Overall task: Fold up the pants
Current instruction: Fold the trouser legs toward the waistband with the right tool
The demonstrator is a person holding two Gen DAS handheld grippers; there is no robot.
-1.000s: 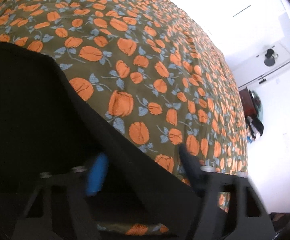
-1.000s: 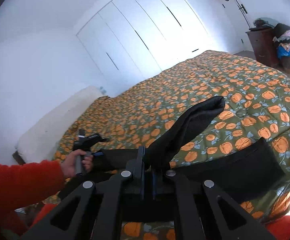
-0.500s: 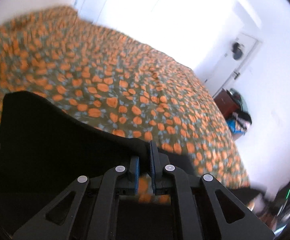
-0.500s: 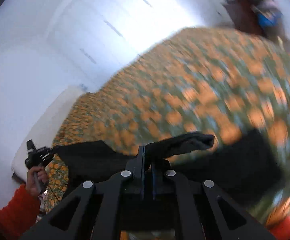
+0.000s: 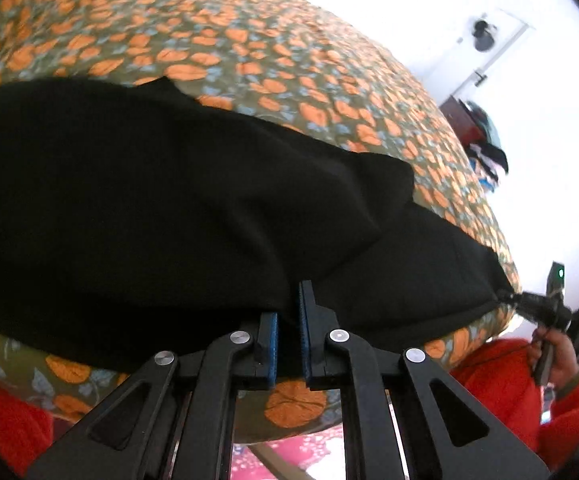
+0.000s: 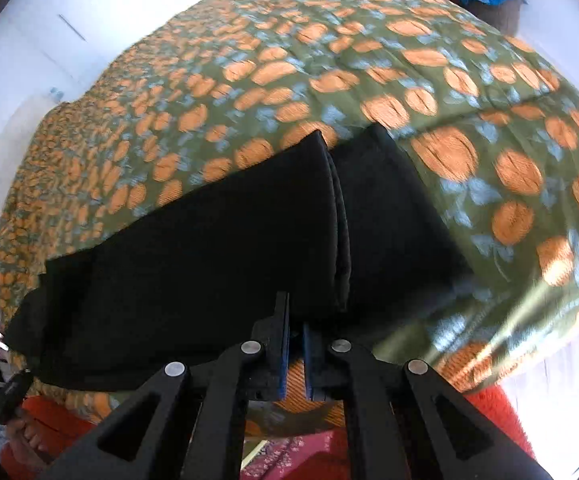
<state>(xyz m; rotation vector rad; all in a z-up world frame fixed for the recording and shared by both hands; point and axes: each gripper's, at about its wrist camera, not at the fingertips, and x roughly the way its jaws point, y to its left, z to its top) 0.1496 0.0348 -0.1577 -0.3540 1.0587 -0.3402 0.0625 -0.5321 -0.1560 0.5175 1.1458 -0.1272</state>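
The pants (image 5: 177,200) are black and lie on the bed (image 5: 249,48), on a bedspread with orange flowers, close to its near edge. Both tools hold them at this near edge. The left gripper (image 5: 287,320) has its jaws clenched on a fold of the black cloth; they were closing only a moment ago, and now the cloth is between the blue pads (image 5: 274,336). The right gripper (image 6: 295,328) also has its jaws clenched, and the hem of the pants comes down into them.

Seen from the left jaws, the cloth spreads forward and to both sides, and the other tool pinches its far right tip beside a hand (image 5: 557,352) in a red sleeve (image 5: 501,376). Seen from the right jaws, the pants (image 6: 217,248) run away to the left as a long dark band. One layer lies on top of another, with a straight doubled edge going forward from just above the jaws.

So the long axis goes from one tool to the other, along the near edge of the bed. I think a first fold is already done. The next move probably depends on carrying one end along this axis to the other end. Neither hand is clearly nearer, since each one holds its own end.

Behind the pants, the bedspread goes on to a white wall.
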